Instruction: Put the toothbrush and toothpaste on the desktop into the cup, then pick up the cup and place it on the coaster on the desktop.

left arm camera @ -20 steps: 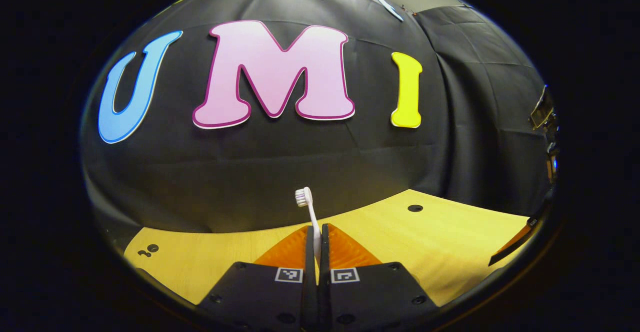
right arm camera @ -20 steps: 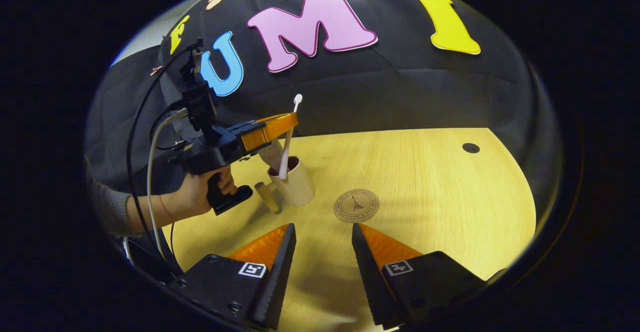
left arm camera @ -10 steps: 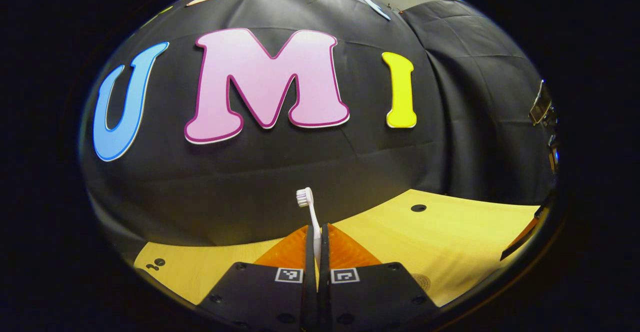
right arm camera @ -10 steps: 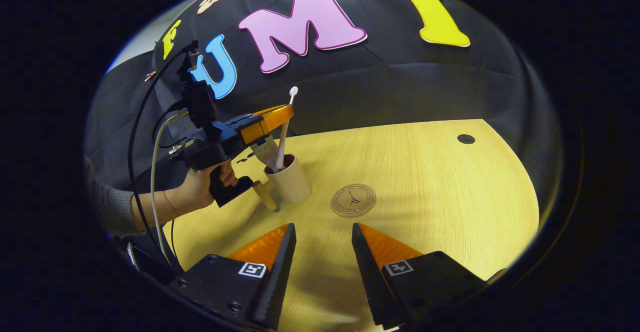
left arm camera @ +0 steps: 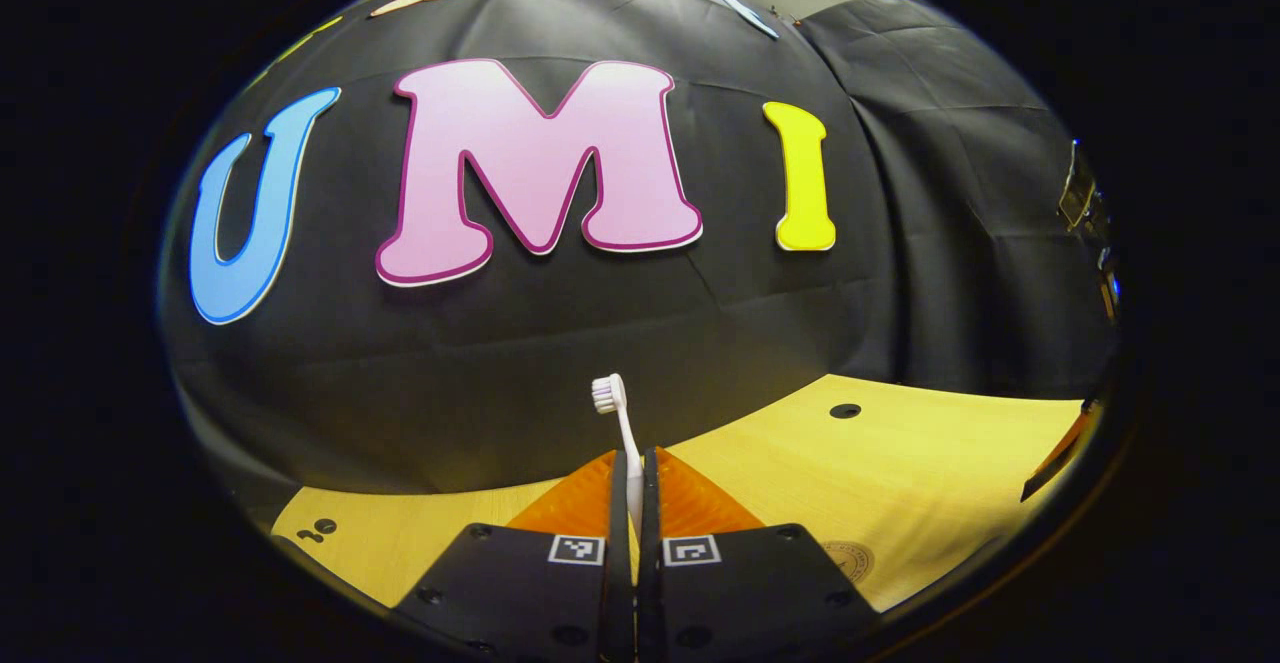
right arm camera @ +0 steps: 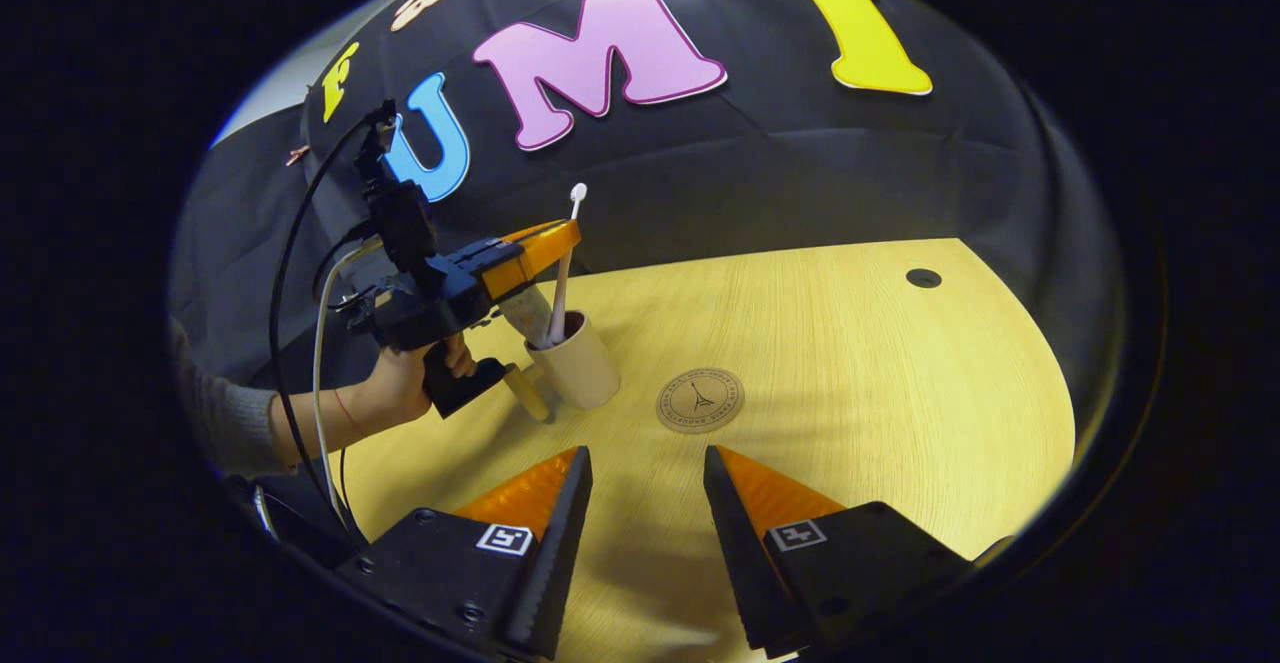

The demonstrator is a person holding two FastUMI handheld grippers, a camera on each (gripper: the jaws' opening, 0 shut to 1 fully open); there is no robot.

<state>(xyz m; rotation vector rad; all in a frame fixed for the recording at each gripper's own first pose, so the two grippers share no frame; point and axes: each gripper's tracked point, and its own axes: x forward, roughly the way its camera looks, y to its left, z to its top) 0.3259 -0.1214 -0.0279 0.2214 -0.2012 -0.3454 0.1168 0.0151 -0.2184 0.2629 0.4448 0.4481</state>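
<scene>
Landmark: the cup [right arm camera: 577,368], standing on the surface [right arm camera: 850,363]. The left claw [right arm camera: 555,239] sits directly above the cup, clamped on the toothbrush [right arm camera: 562,278], whose handle end is inside the cup and whose bristle head points up; the left gripper view confirms both fingers pressing the toothbrush [left arm camera: 620,423] shaft. A tube, apparently the toothpaste [right arm camera: 526,311], leans in the cup on its left side. The coaster [right arm camera: 700,400] lies bare, just right of the cup. The right claw [right arm camera: 645,503] hangs spread apart and empty, nearer than the cup. Judgement: toothpaste loaded, toothbrush insertion nearly complete pending release; cup transfer to coaster outstanding.
</scene>
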